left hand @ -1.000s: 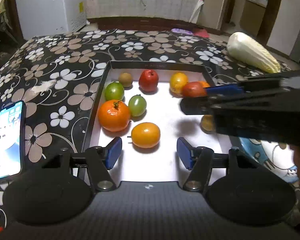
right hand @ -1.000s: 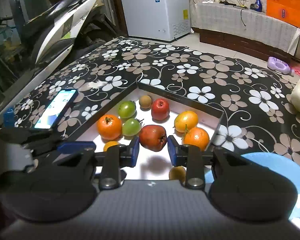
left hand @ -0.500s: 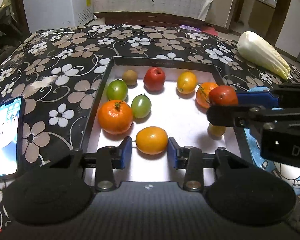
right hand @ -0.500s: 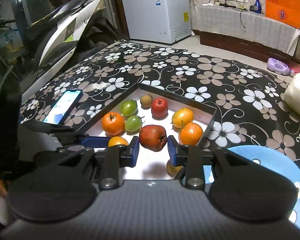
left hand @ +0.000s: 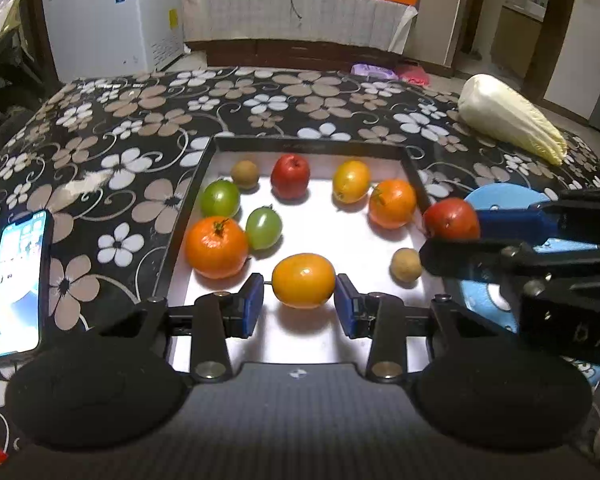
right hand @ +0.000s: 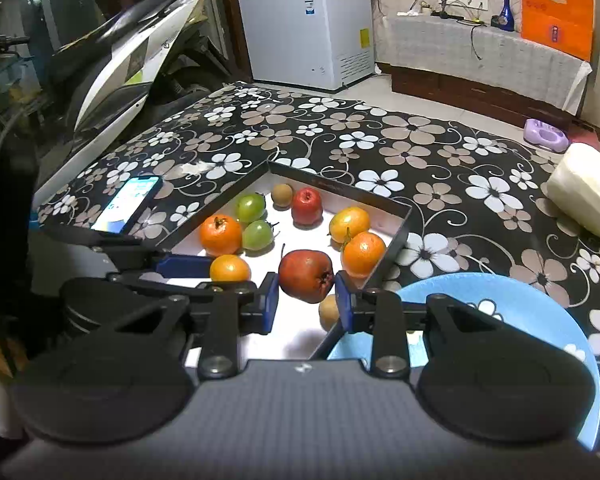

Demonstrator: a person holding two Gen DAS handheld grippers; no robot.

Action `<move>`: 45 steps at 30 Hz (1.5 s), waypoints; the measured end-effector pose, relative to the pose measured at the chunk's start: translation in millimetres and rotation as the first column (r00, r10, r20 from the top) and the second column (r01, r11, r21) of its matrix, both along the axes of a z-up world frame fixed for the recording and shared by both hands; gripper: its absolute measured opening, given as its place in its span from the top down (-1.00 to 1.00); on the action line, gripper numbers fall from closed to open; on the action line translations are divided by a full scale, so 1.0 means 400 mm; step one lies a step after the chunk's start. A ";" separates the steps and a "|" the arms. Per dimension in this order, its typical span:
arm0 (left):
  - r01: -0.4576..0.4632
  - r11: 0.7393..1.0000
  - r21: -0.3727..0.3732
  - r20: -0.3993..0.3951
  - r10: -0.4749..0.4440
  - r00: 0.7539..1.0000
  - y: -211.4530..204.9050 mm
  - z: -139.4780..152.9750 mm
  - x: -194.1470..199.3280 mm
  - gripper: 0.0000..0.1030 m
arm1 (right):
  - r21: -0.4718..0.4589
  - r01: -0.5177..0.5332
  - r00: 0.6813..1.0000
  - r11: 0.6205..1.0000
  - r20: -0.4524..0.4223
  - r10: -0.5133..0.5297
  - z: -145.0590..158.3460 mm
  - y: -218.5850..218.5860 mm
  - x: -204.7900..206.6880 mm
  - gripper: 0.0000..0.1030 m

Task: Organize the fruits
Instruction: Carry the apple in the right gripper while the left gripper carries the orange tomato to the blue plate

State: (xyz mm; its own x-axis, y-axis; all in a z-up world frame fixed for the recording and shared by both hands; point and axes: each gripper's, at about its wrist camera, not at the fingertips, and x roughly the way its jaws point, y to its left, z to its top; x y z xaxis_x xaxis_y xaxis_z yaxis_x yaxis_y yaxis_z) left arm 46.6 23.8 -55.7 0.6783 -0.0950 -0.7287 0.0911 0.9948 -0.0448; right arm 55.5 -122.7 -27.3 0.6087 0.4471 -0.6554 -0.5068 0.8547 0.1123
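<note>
Black tray [left hand: 188, 204]: white floor, sits on the floral cloth [left hand: 140, 120]; I count 8 fruits lying inside it, 1 more lifted.
Oranges: 2 – big one [left hand: 217, 247] at the tray's left side, second [left hand: 393, 203] by the right wall.
Green tomatoes: 2 – [left hand: 220, 198] and [left hand: 263, 227], just beside each other, next to the big orange.
Yellow-orange fruits: 2 – far one [left hand: 351, 181] near the back wall, near one [left hand: 303, 280] at the front.
Red apple [left hand: 290, 176]: 1, back row.
Small brown fruits: 2 – [left hand: 245, 173] back left, [left hand: 406, 265] front right.
Dark red fruit [right hand: 306, 276]: 1, clamped in my right gripper [right hand: 306, 295], raised over the tray's right edge, beside the blue plate [right hand: 540, 312].
Left gripper [left hand: 299, 309]: fingers bracket the near yellow-orange fruit; right pad touches it, thin gap at the left pad, so I can't tell if it's gripped.
Phone [left hand: 18, 282]: 1, screen lit, on the cloth left of the tray.
Cabbage [left hand: 510, 118]: 1, far right on the cloth.
</note>
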 end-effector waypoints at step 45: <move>0.110 0.994 0.004 0.071 -0.110 0.991 -0.163 0.052 -0.026 0.14 | 0.026 0.154 0.987 0.988 0.045 -0.155 0.038 -0.160 -0.072 0.34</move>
State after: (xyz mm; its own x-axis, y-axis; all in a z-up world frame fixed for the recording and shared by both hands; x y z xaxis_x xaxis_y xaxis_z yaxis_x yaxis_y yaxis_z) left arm 36.2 -41.5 -34.7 0.7137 -0.1718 -0.6790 0.2032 0.9786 -0.0341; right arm 26.7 -186.9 -12.3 0.7013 0.3593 -0.6157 -0.3736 0.9208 0.1119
